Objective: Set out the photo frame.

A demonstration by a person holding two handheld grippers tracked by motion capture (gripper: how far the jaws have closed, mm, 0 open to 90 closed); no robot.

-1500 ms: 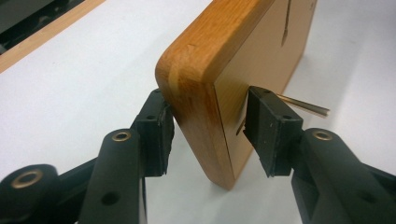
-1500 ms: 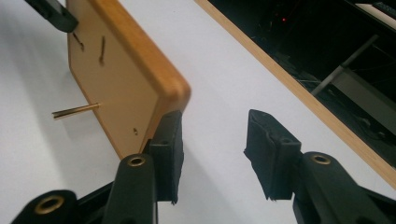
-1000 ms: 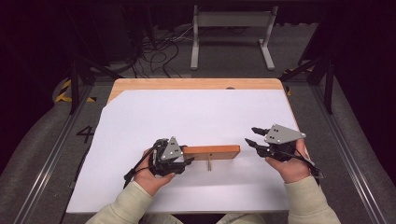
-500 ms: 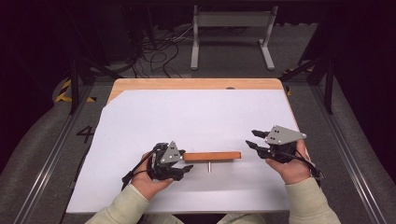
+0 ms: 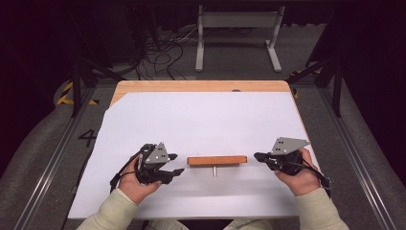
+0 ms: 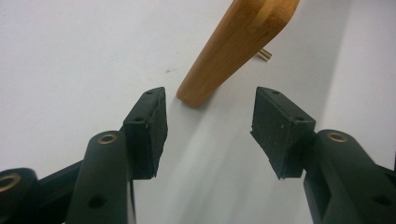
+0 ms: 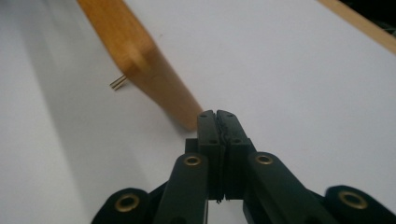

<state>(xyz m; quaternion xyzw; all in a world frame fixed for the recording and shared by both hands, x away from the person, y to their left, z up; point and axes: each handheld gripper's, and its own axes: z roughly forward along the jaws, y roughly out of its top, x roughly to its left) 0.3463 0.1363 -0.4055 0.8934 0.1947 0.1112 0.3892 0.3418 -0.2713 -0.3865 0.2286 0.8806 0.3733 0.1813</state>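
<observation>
One wooden block [image 5: 217,160] lies flat on the white sheet [image 5: 206,120] that covers most of the desk [image 5: 201,86], near the front edge and roughly centred between the two hands. A single short metal pin [image 5: 215,171] projects from the block's near side toward the person.

Left tool [image 5: 173,164]: jaws wide apart, holding nothing. It sits just left of the block's left end, with a small strip of bare sheet between them. In the left gripper view, the block's rounded end [image 6: 196,95] stands just past the open gap and slightly toward one pad, touching neither jaw.

Right tool [image 5: 258,156]: jaws pressed together, holding nothing. Its tip sits just beside the block's right end; in the right gripper view the closed tip [image 7: 217,116] nearly meets the block's corner [image 7: 189,119], and contact cannot be confirmed.

Open room: the sheet is bare behind the block all the way to the far edge, where a band of the wooden top shows. The sheet's far left corner is cut at an angle. Bare sheet also extends left of the left hand [image 5: 134,179] and a narrower margin lies right of the right hand [image 5: 299,175], close to the desk's right edge.

Count: one block, one pin, two tools, one sheet.
</observation>
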